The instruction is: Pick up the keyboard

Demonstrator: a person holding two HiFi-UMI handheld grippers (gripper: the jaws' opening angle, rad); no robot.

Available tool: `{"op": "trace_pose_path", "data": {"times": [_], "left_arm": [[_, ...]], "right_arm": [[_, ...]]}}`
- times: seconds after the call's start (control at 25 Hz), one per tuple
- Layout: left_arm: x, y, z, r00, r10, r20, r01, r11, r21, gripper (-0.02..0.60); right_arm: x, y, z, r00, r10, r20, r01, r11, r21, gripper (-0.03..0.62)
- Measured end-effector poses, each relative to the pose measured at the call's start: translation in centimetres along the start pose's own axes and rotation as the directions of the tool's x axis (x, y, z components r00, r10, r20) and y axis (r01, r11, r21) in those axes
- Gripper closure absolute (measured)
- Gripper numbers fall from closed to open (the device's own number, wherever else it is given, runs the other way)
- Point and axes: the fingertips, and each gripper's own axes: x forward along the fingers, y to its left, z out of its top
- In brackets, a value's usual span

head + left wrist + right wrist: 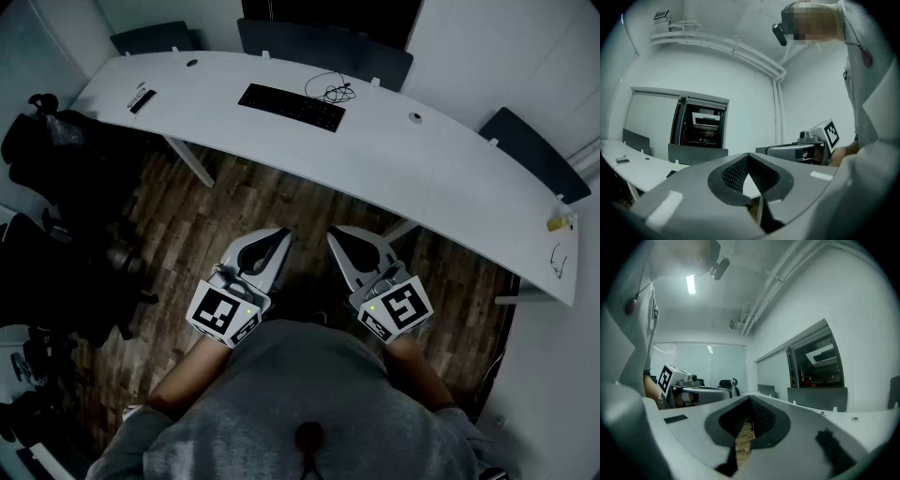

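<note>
**Plainly: keyboard on the far desk, both tools shut and empty**

The black keyboard (pixel 292 107) lies flat near the back edge of the long curved white desk (pixel 424 173), well apart from both tools. A tangled thin cable (pixel 330 89) lies just beside its right end.

Only the head view shows this layout. It also shows the left tool (pixel 279 240) and the right tool (pixel 338 240) held side by side low in front of the person's grey top, over the wooden floor (pixel 234 202). In each gripper view the keyboard cannot be made out with any certainty.

The left gripper view shows the left tool (pixel 749 158) with its jaws pressed together and nothing between them. Past it is the right tool's body (pixel 806 149), a dark glass panel (pixel 701 126) and white pipes (pixel 726 47) along the ceiling. The right gripper view shows the right tool (pixel 750 401) just as tightly closed and empty, with a ceiling strip light (pixel 690 283) above.

The only print is the square black-and-white markers on each tool's cube. A small dark item (pixel 142 98) at the desk's left end carries a pale label too small to read. A yellowish thing (pixel 561 222) at the right end is too small to identify. Dark chairs (pixel 56 150) at the left merge into shadow.
</note>
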Motion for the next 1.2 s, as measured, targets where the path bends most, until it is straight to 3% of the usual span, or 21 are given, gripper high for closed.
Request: {"op": "trace_pose_path", "data": {"times": [0.88,1.2], "left_arm": [[-3.3,3.1,-2.1,0.992,0.105,-0.074,-0.106,0.994,-0.006,0.574],[-3.4,7.2,-2.6,0.994,0.06,-0.086,-0.063,0.998,-0.028,0.574]], "right_arm": [[2.6,2.0,-2.4,0.996,0.073,-0.044,-0.07,0.995,0.067,0.577],[7.1,2.1,-2.5,0.995,0.063,-0.072,-0.058,0.996,0.067,0.579]]}}
